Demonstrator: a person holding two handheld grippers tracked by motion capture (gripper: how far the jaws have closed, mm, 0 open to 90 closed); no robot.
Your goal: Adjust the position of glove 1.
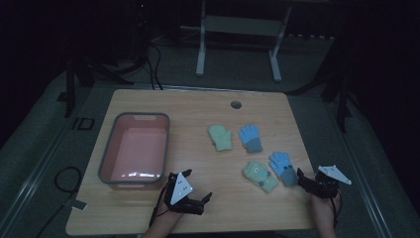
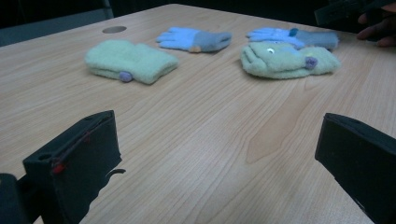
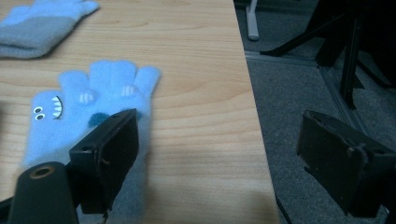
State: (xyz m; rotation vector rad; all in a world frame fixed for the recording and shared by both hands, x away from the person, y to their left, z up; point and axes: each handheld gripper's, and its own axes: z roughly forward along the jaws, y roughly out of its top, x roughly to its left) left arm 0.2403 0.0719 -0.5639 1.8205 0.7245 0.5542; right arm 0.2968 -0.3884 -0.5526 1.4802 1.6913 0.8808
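Your right gripper [image 1: 303, 179] sits at the lower right of the high view, jaws spread wide, one jaw seemingly resting on the near blue glove [image 3: 88, 112] by the desk [image 1: 198, 106] edge. Your left gripper [image 1: 200, 201], lower centre, is also agape, empty, beside the pink tub [image 1: 134, 148].

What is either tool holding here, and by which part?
Nothing. The left tool stands open above bare table; the right tool stands open beside the near blue glove.
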